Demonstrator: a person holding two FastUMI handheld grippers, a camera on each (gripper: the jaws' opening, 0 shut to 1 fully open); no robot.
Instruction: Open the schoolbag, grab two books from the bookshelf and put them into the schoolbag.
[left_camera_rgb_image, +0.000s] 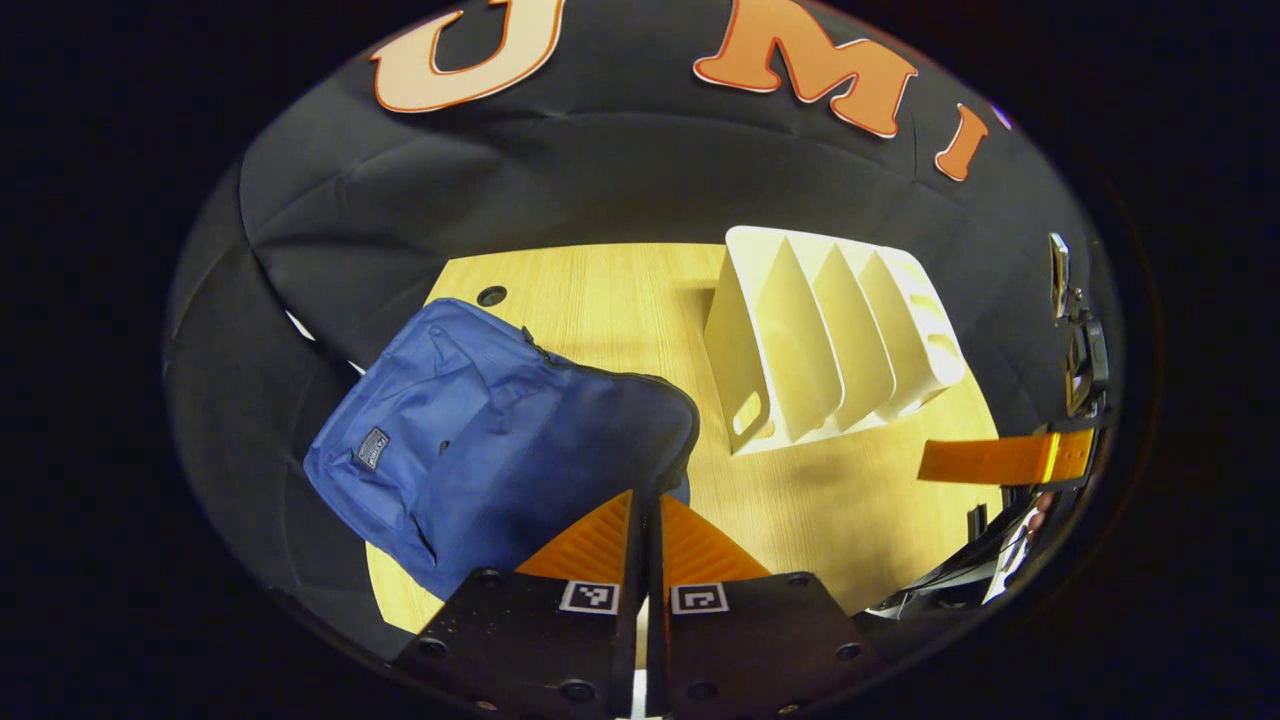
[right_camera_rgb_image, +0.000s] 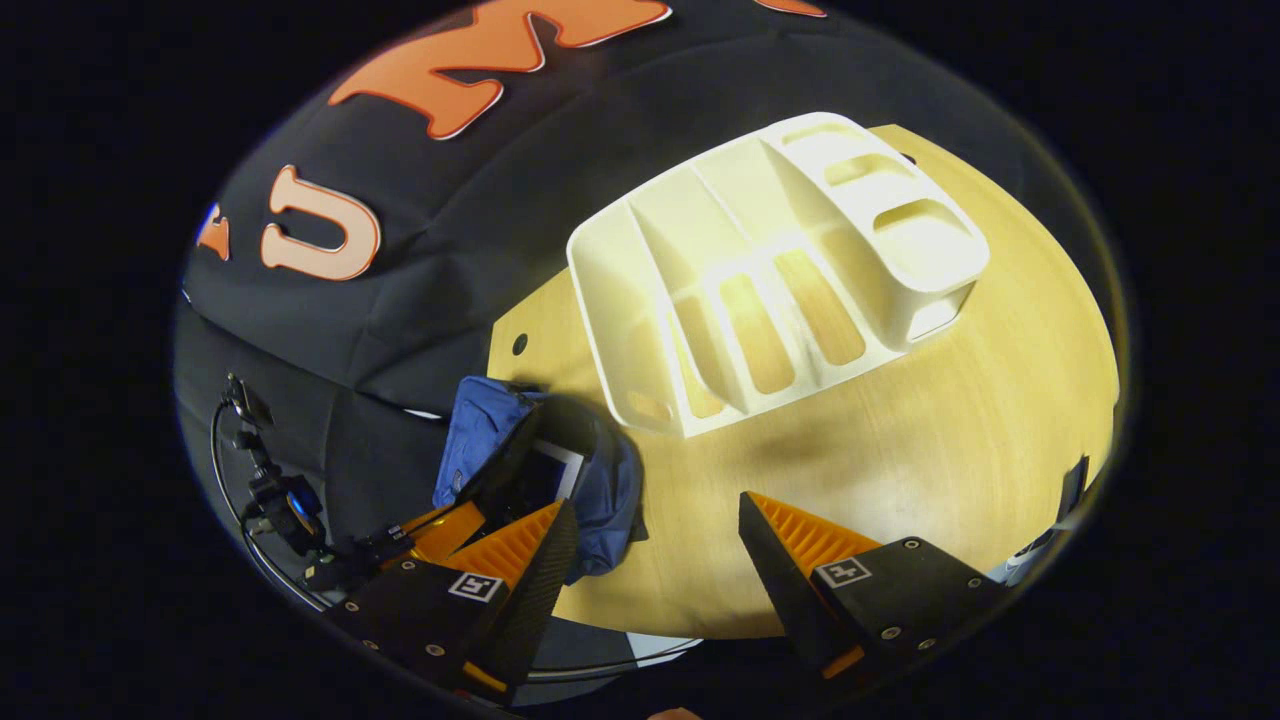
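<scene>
The blue schoolbag (left_camera_rgb_image: 480, 430) lies on the left part of the wooden table (left_camera_rgb_image: 600, 290). My left gripper (left_camera_rgb_image: 647, 497) is shut at the bag's dark zip rim, with blue cloth showing on both sides of its tips. In the right gripper view the schoolbag (right_camera_rgb_image: 610, 490) gapes open and a pale book (right_camera_rgb_image: 556, 470) shows inside. My right gripper (right_camera_rgb_image: 660, 520) stands open above bare table, just right of the bag, holding nothing. The white bookshelf (left_camera_rgb_image: 830, 340) has bare slots, as its top (right_camera_rgb_image: 760, 270) also shows.
A round cable hole (left_camera_rgb_image: 491, 296) sits near the table's far left corner. Black cloth walls close in behind and to the left. Clamps and cables (right_camera_rgb_image: 275, 500) hang off the table's left side. One finger of the right gripper (left_camera_rgb_image: 1000, 458) reaches in at the right.
</scene>
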